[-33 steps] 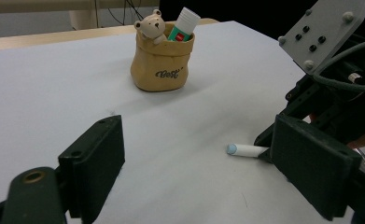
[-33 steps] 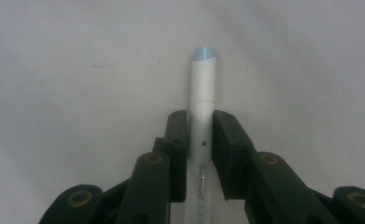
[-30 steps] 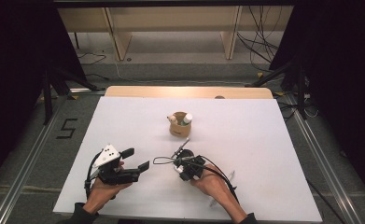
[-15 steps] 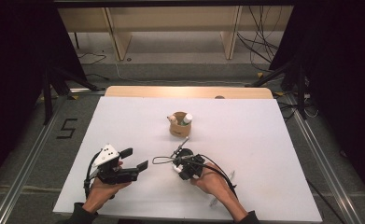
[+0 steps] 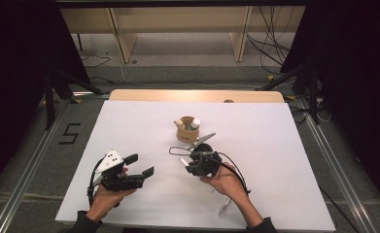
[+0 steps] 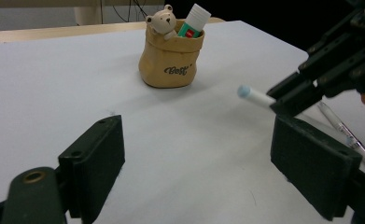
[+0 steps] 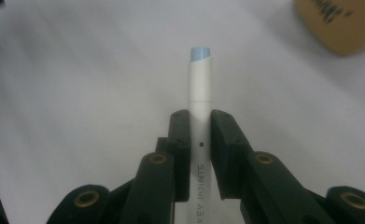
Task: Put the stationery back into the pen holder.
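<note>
A tan bag-shaped holder with a small bear figure and a green-and-white tube stands mid-table. My right gripper is shut on a white pen with a pale blue tip, held just above the table a short way in front of the holder. That pen and the right gripper also show in the left gripper view. My left gripper is open with nothing between its jaws, low over the table to the left, pointing toward the holder.
The white tabletop has a wooden strip along its far edge. Another pen lies on the table beside the right forearm. Floor rails, cables and dark curtains surround the table.
The right gripper with the pen has shifted slightly forward toward the holder. The left gripper has hardly moved.
</note>
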